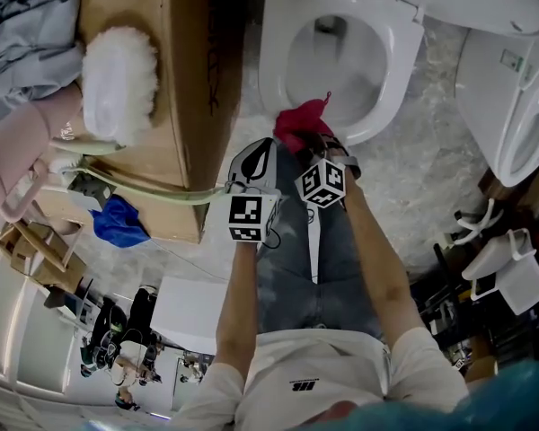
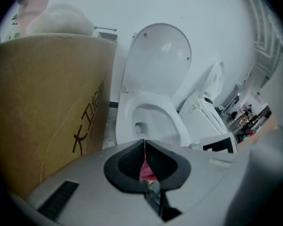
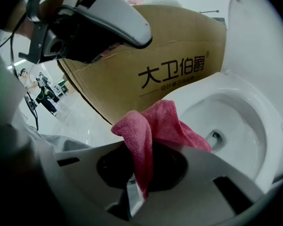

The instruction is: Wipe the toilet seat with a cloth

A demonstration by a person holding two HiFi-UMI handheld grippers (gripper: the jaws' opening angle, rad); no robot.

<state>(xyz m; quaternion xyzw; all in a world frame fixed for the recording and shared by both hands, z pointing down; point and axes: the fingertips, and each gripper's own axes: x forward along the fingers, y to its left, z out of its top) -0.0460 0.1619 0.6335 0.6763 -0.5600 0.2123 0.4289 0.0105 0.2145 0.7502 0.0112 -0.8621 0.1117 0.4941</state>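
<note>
The white toilet seat (image 1: 391,70) lies down around the open bowl, with the lid (image 2: 162,60) raised behind it. My right gripper (image 1: 313,144) is shut on a pink-red cloth (image 1: 298,119), which bunches up above the jaws just off the seat's near rim. In the right gripper view the cloth (image 3: 155,121) drapes over my right gripper (image 3: 139,173), with the seat (image 3: 254,102) beyond it. My left gripper (image 1: 259,158) hovers beside it on the left, shut and holding nothing. In its own view my left gripper (image 2: 145,147) shows a sliver of pink through the gap below its jaws.
A tall cardboard box (image 1: 162,79) stands close to the toilet's left side, with a white fluffy bundle (image 1: 117,83) on top. A second toilet (image 1: 521,124) stands at the right. A blue cloth (image 1: 119,221) lies on the floor by the box.
</note>
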